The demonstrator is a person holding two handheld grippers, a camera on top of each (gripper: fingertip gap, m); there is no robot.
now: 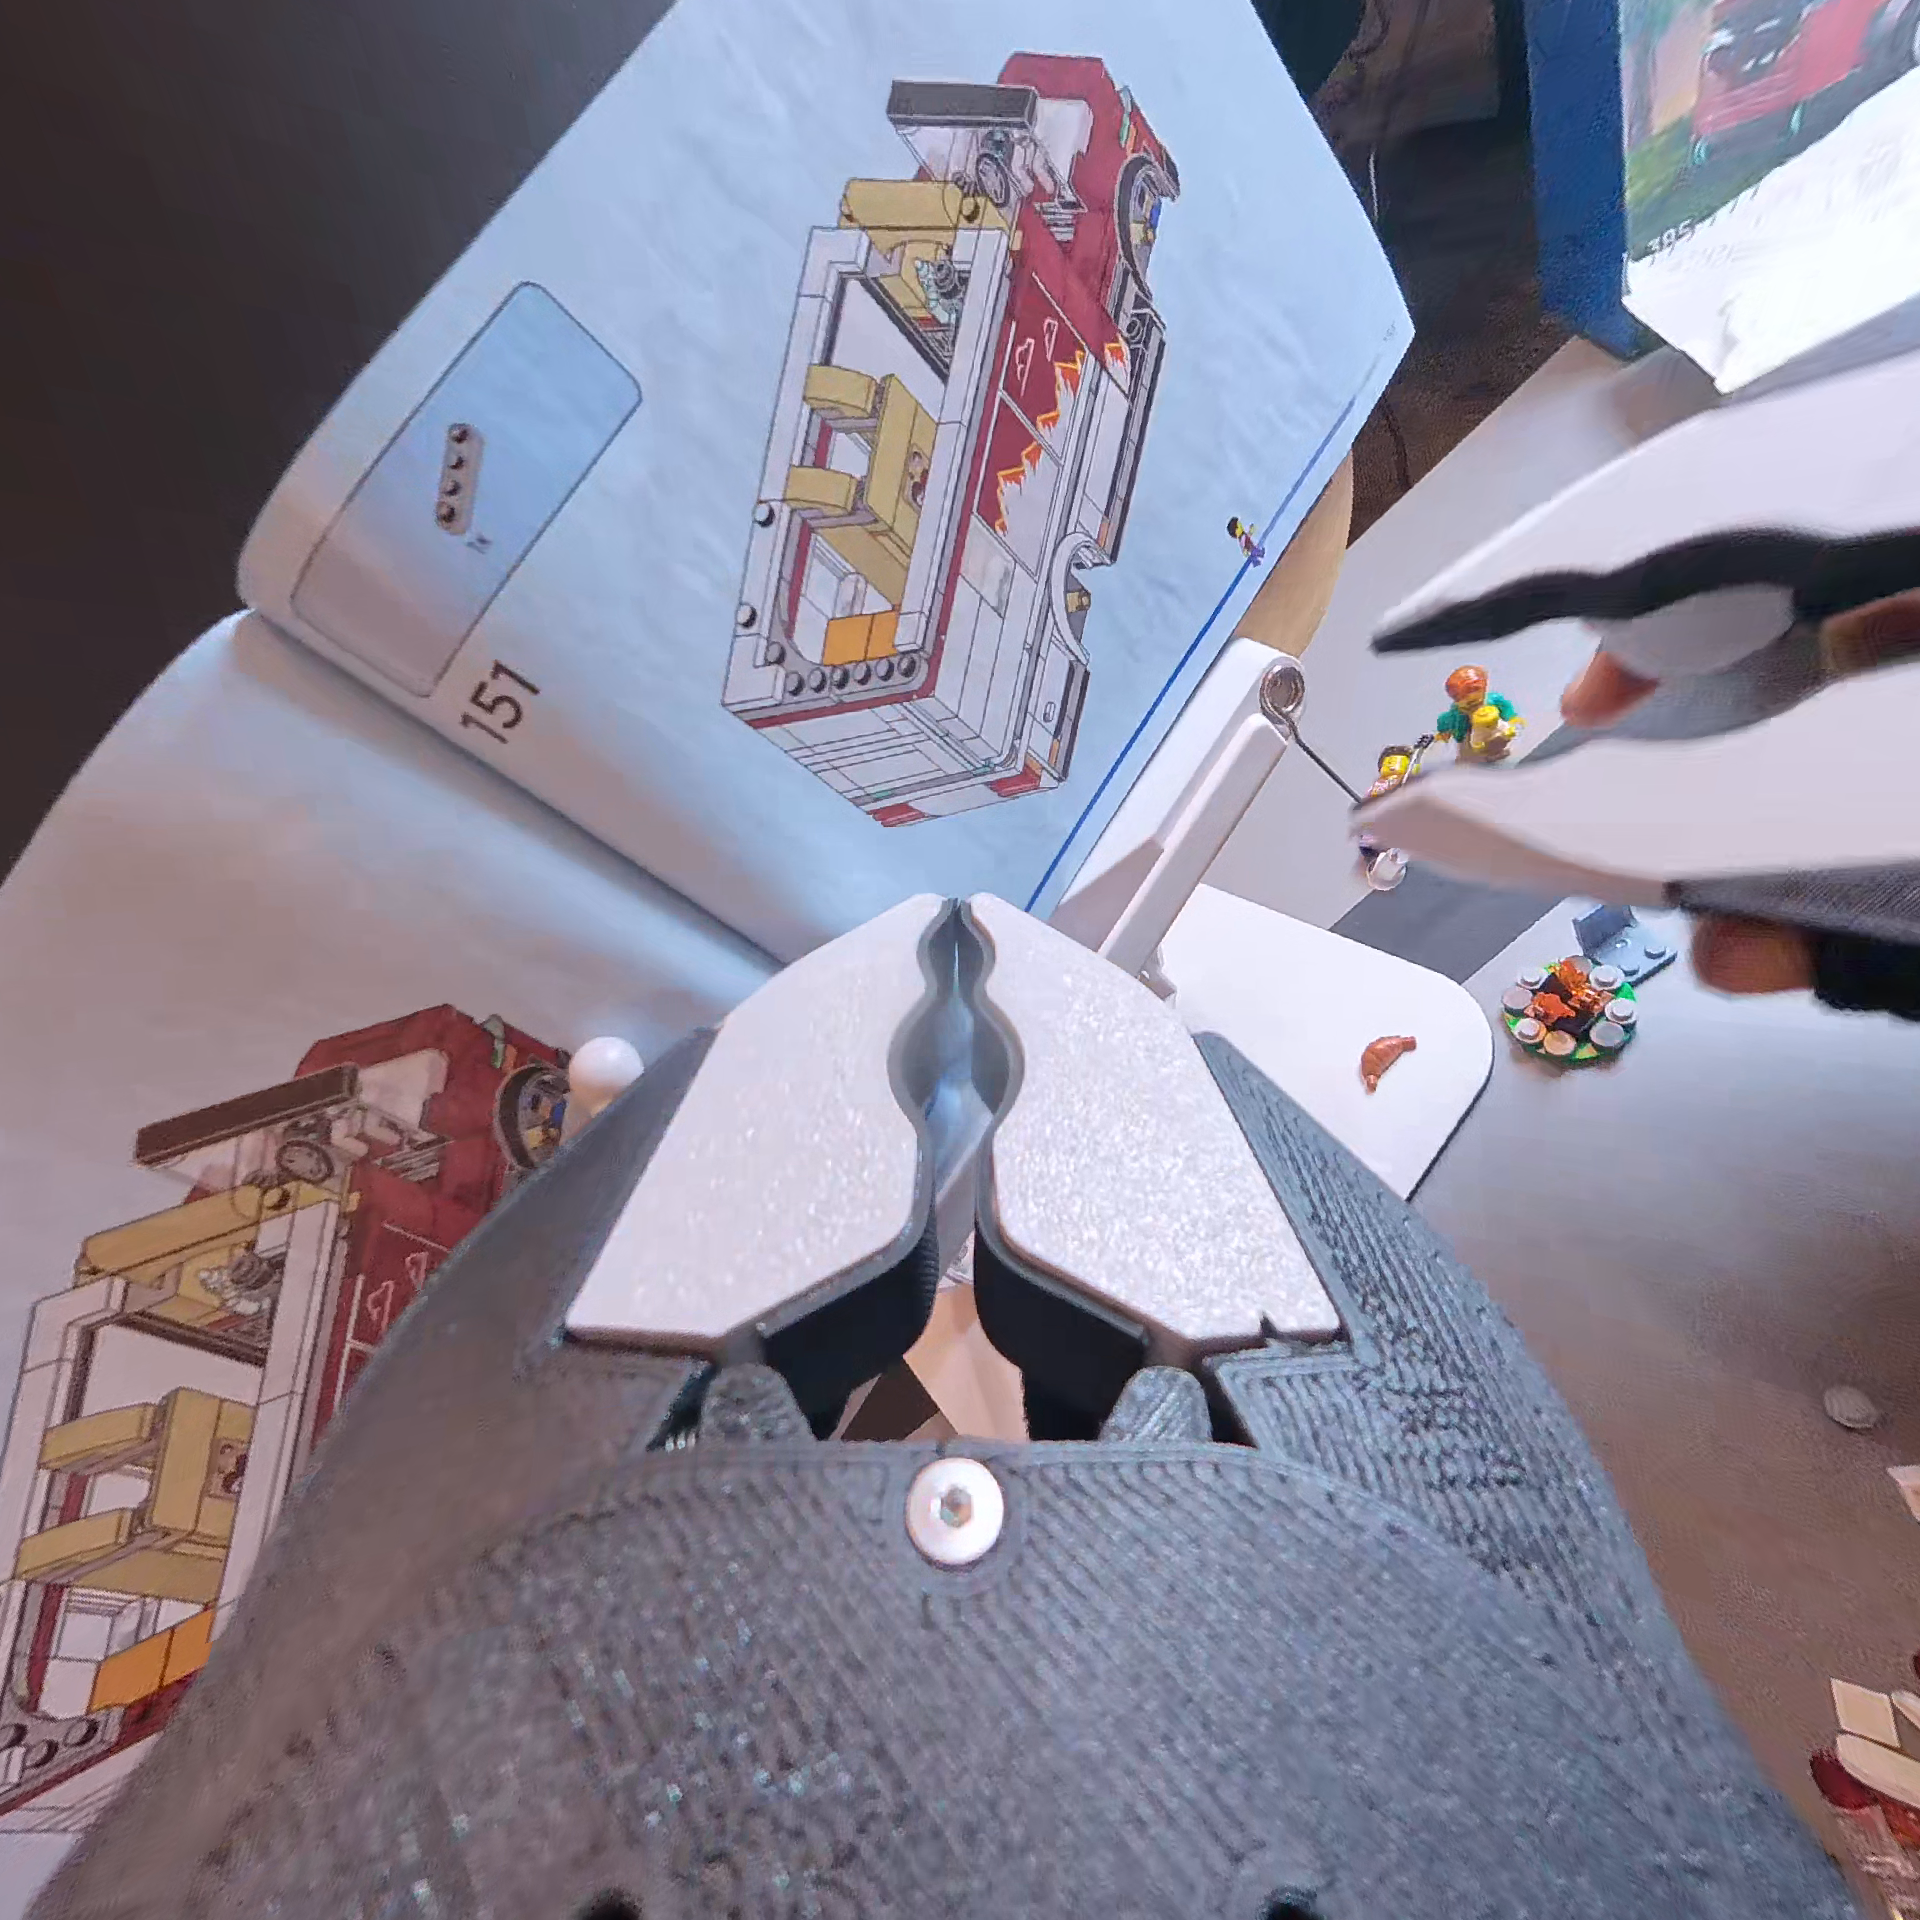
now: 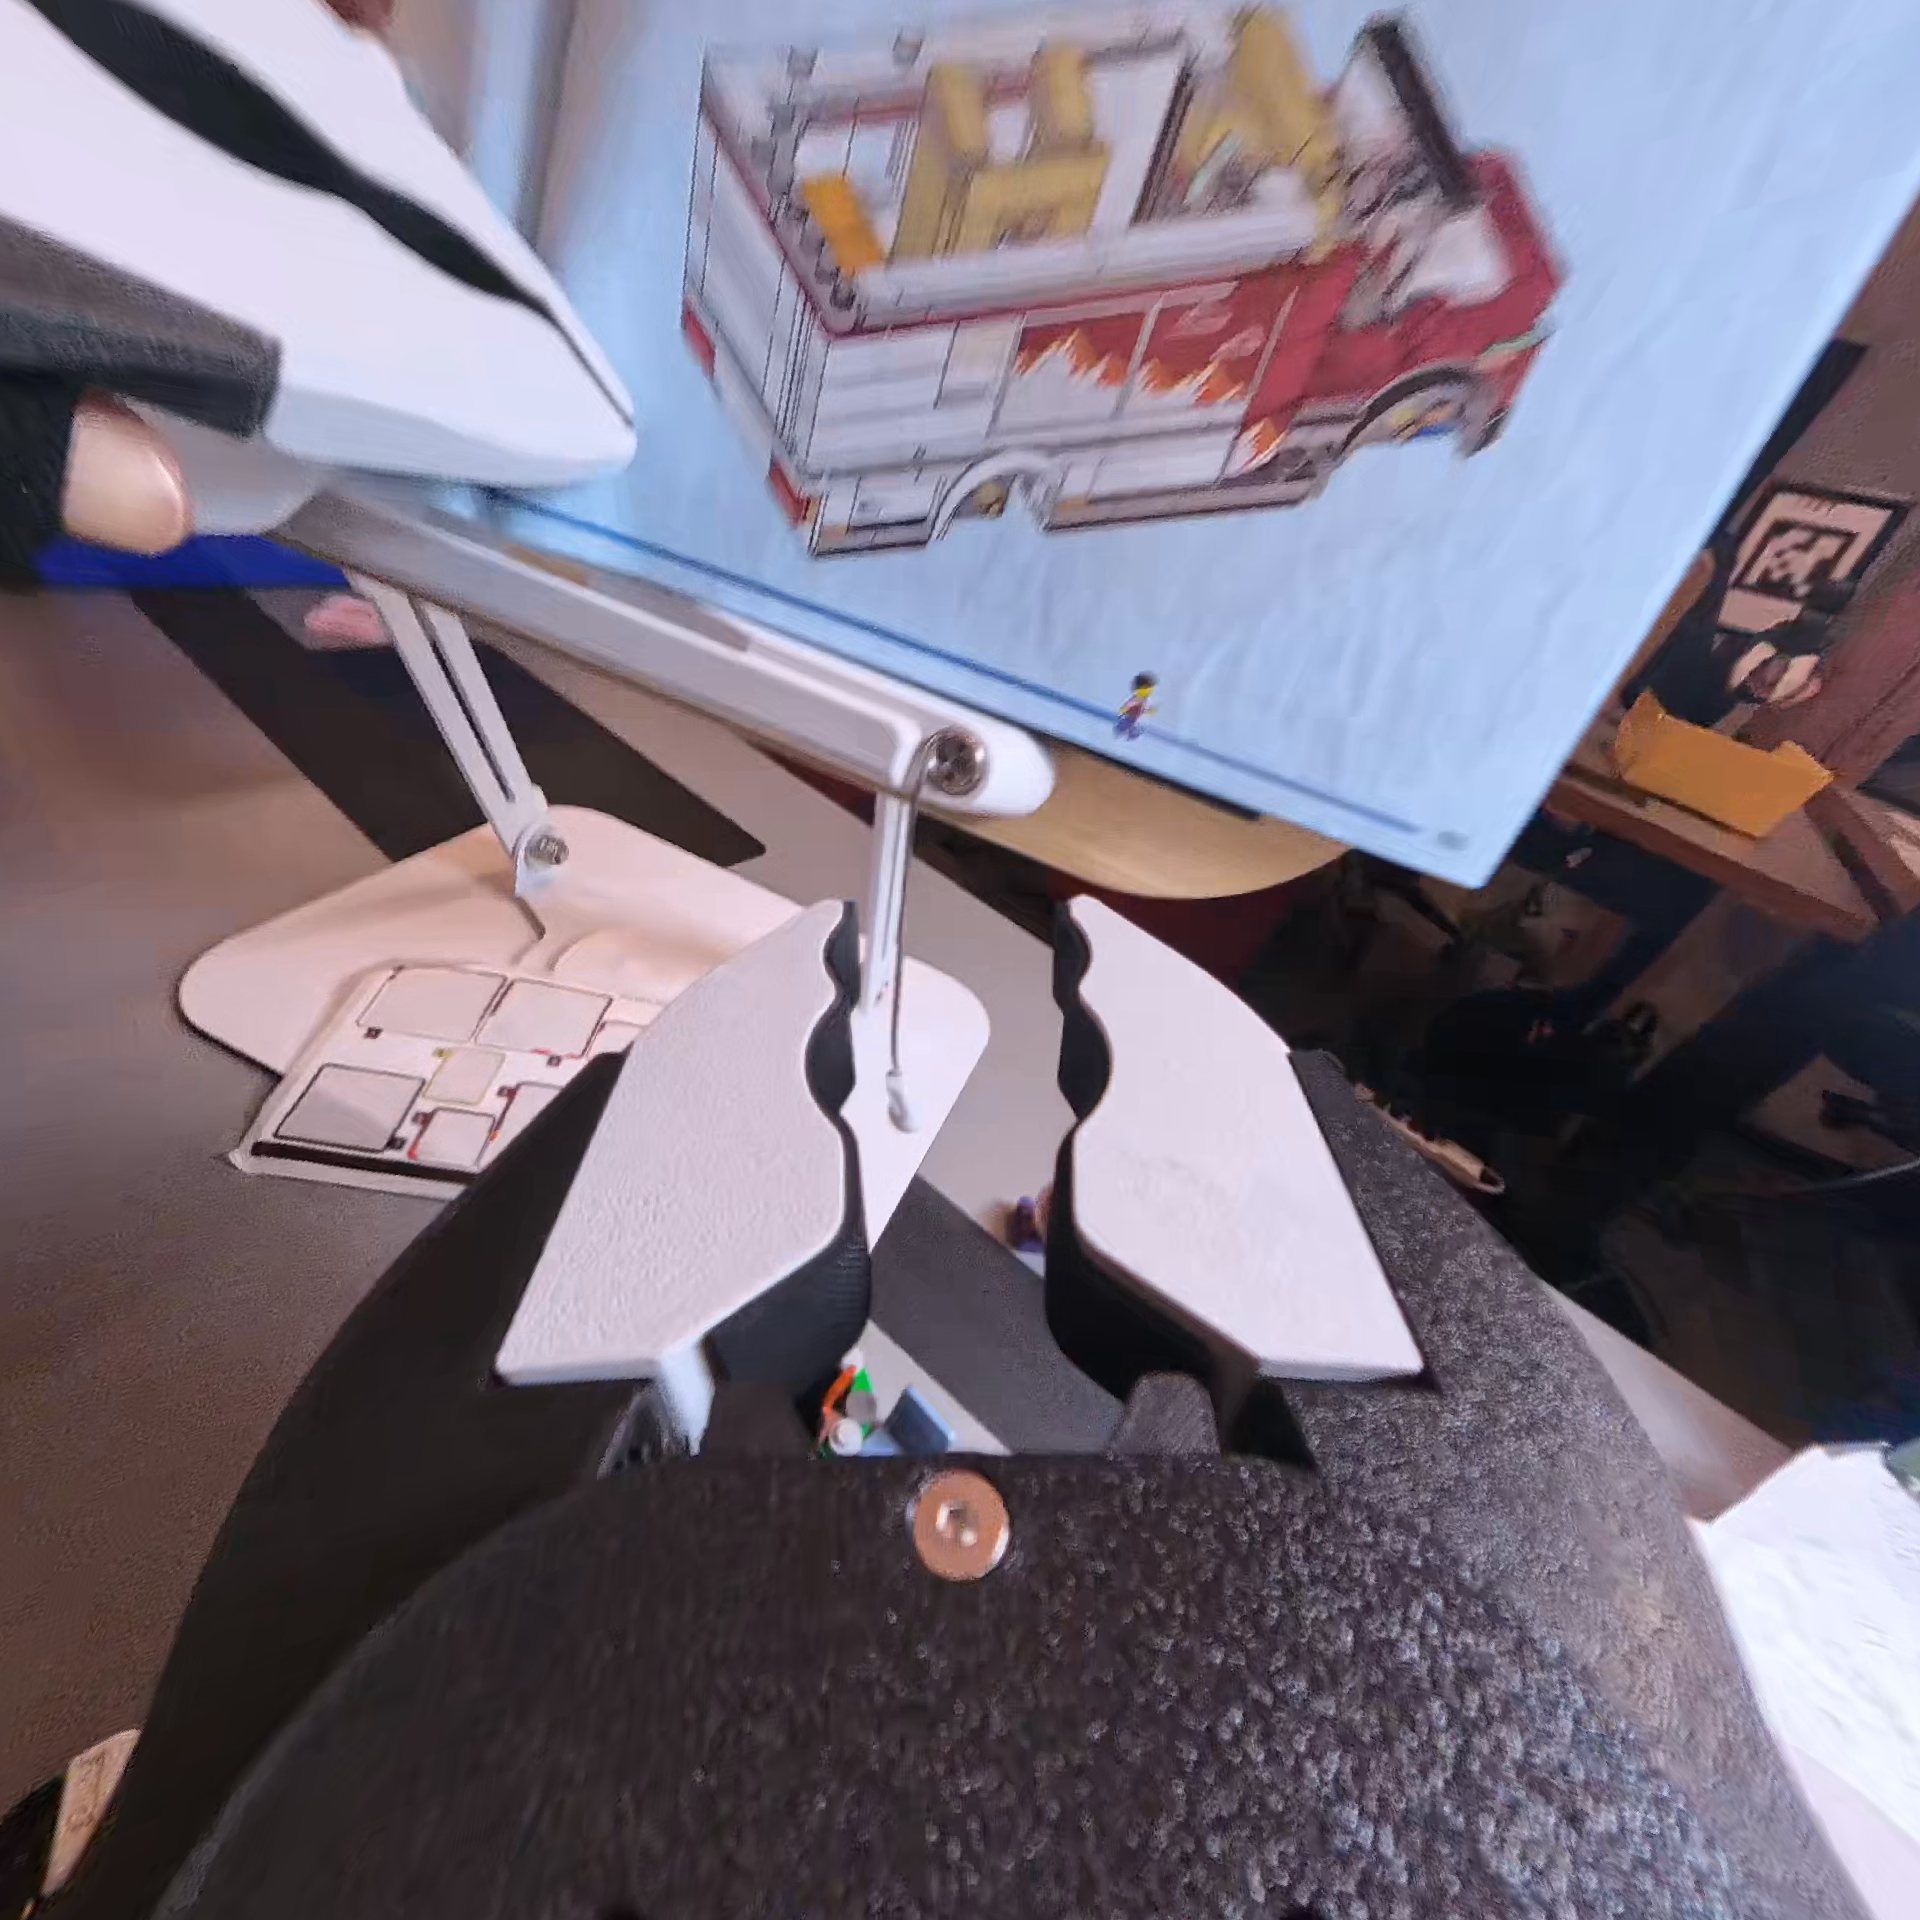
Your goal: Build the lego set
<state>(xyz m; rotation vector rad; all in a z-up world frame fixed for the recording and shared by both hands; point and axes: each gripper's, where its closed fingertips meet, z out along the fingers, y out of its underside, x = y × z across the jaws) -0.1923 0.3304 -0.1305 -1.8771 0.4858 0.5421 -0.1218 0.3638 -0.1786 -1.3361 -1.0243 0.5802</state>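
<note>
Left claw (image 1: 958, 914) has its two white fingers pressed together at the tips, with only thin light-blue paper showing in the wavy slot between the pads; whether it actually pinches a page of the open booklet (image 1: 790, 436) cannot be told. Its tips sit at the booklet's lower edge, just above the white stand (image 1: 1226, 790) that props the booklet up. Right claw (image 2: 956, 1013) stands apart with bare space between its dark pads; a thin wire clip (image 2: 891, 956) of the stand hangs just past its left finger (image 2: 727, 1091), not gripped. Behind it rise the stand's white arm (image 2: 727, 665) and the blue page with a red and white truck drawing. On the stand's base (image 1: 1351, 1039) lies a small brown croissant piece (image 1: 1387, 1058). On the grey table (image 1: 1662, 1299) beside it stand two toy figures (image 1: 1475, 717) and a round green campfire piece (image 1: 1569, 1013). A flat sticker sheet (image 2: 416, 1081) lies by the base, and a cluttered dark room shows beyond
</note>
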